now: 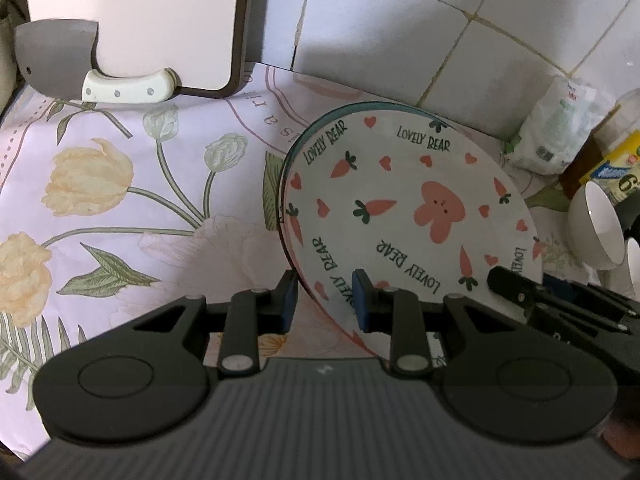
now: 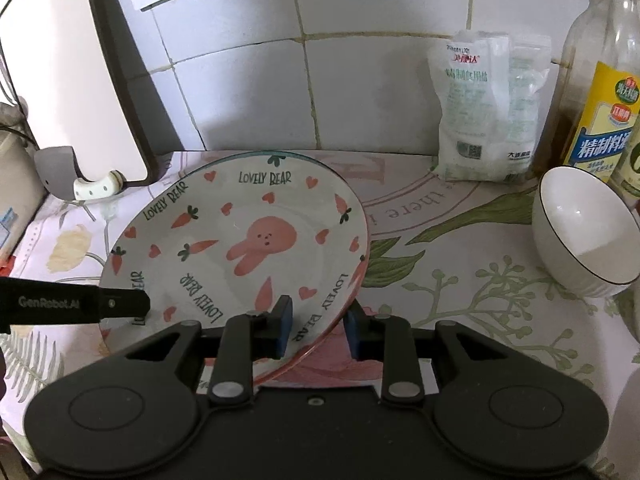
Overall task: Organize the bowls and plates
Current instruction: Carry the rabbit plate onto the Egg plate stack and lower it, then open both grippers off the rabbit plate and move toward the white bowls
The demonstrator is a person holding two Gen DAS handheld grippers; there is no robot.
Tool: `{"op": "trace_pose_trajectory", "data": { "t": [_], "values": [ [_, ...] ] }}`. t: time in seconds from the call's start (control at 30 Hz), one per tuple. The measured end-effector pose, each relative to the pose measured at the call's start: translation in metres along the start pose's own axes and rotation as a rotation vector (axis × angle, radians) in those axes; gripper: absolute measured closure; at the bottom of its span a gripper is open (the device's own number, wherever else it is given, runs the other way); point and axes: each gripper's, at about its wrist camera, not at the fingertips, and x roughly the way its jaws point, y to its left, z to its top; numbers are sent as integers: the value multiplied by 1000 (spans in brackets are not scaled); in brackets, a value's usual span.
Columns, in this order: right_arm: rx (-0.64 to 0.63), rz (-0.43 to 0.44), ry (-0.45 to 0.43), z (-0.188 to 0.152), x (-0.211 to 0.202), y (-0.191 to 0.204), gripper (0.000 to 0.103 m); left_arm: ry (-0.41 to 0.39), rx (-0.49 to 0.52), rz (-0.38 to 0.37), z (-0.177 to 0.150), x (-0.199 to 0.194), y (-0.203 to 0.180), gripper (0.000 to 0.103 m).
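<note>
A white plate (image 1: 400, 200) printed with a pink rabbit, carrots and "LOVELY BEAR" is held tilted above the flowered counter; it also shows in the right wrist view (image 2: 240, 240). My left gripper (image 1: 325, 300) straddles its near-left rim, one finger on each face. My right gripper (image 2: 318, 330) straddles its near-right rim the same way. Under the plate a second, green-rimmed plate edge (image 1: 272, 200) shows. A white bowl (image 2: 580, 236) with a dark rim stands to the right; it also shows in the left wrist view (image 1: 596, 228).
A white cutting board (image 1: 160, 20) and a cleaver (image 1: 60, 60) lean on the tiled wall at the back left. A salt bag (image 2: 488, 112) and oil bottles (image 2: 600, 92) stand at the back right. A floral cloth (image 1: 120, 200) covers the counter.
</note>
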Motion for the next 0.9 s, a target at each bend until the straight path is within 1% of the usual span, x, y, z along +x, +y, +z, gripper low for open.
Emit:
{"op": "trace_pose_trajectory", "data": {
  "t": [0.1, 0.23, 0.33, 0.5, 0.57, 0.63, 0.67, 0.77, 0.83, 0.9],
  "values": [
    [-27, -9, -27, -2, 2, 1, 69, -13, -6, 13, -5, -3, -3, 76],
    [-58, -37, -68, -6, 1, 4, 68, -42, 42, 25, -13, -15, -12, 75],
    [-43, -36, -103, -10, -13, 4, 68, -59, 67, 19, -19, -29, -16, 75],
    [-17, 21, -131, -21, -53, -1, 67, -77, 106, -15, -29, -63, -23, 73],
    [-20, 40, -140, -25, -72, -2, 63, -82, 140, -12, -34, -82, -30, 71],
    [-29, 56, -144, -28, -90, 0, 58, -97, 174, -11, -37, -100, -35, 67],
    [-35, 61, -148, -30, -98, 1, 58, -104, 189, -13, -39, -109, -37, 63],
    [-47, 69, -157, -35, -124, 4, 52, -111, 231, -17, -47, -134, -45, 60],
    [-55, 75, -165, -37, -140, 5, 43, -113, 254, -16, -52, -149, -50, 55],
    [-67, 78, -178, -41, -155, 7, 39, -113, 275, -14, -57, -160, -54, 49]
  ]
}}
